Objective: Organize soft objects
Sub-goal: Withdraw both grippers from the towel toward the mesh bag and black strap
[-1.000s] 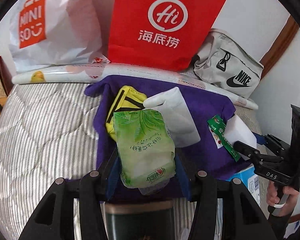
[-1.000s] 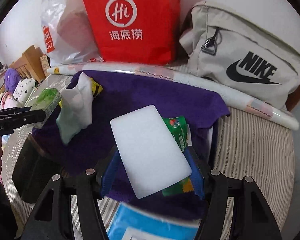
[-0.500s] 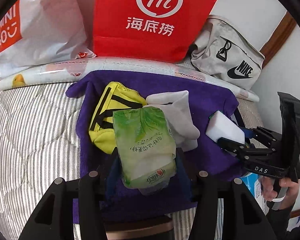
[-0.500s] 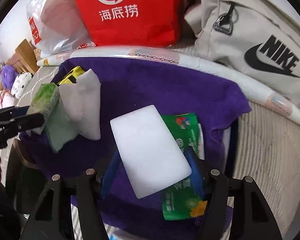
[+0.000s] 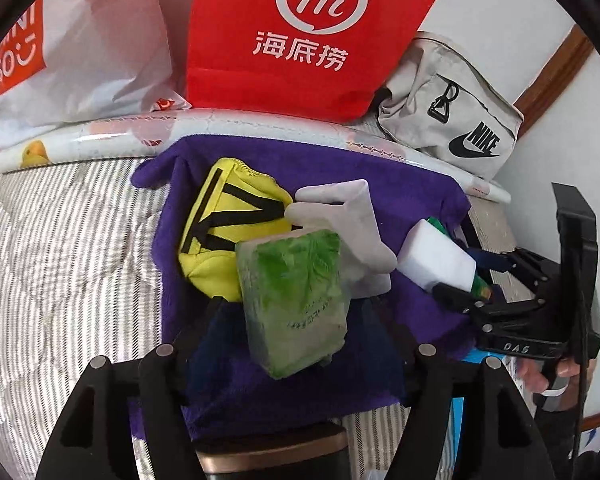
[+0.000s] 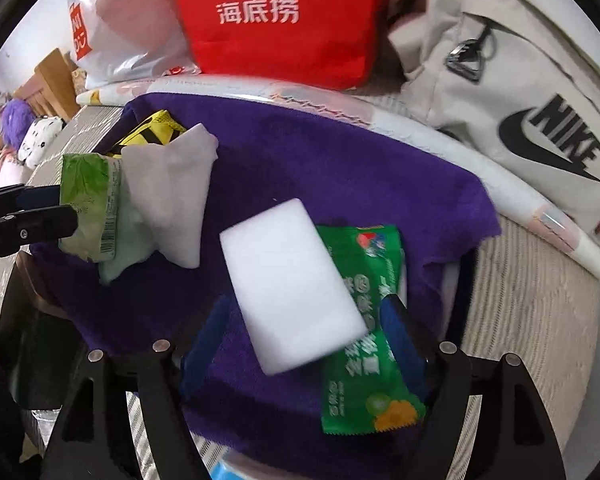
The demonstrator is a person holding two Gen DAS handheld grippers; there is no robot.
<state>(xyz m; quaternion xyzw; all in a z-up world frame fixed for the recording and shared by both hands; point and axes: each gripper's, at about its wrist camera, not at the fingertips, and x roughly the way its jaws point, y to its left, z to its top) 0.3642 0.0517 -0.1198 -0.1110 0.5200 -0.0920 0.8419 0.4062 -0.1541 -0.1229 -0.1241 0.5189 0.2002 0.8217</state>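
Note:
A purple towel [image 5: 411, 196] [image 6: 319, 160] lies on the striped bed. On it lie a yellow pouch with black stripes [image 5: 228, 232], a white sock [image 5: 347, 216] [image 6: 172, 184] and a green snack packet [image 6: 363, 304]. My left gripper [image 5: 296, 320] has opened, and the green tissue pack [image 5: 296, 300] [image 6: 88, 208] sits tilted between its spread fingers over the towel. My right gripper [image 6: 300, 328] has also opened, and the white sponge block [image 6: 292, 288] [image 5: 435, 260] sits loose between its fingers, above the green packet.
A red Hi bag [image 5: 311, 32], a white Miniso bag [image 5: 72, 48] and a grey Nike bag [image 5: 451, 112] stand behind a rolled mat [image 5: 260, 124]. A blue pack [image 5: 455, 420] lies at the towel's near right. Plush toys [image 6: 32, 136] lie at far left.
Both grippers moved forward over the towel, then their jaws spread. The tissue pack and the sponge have tilted and slipped loose from the fingers.

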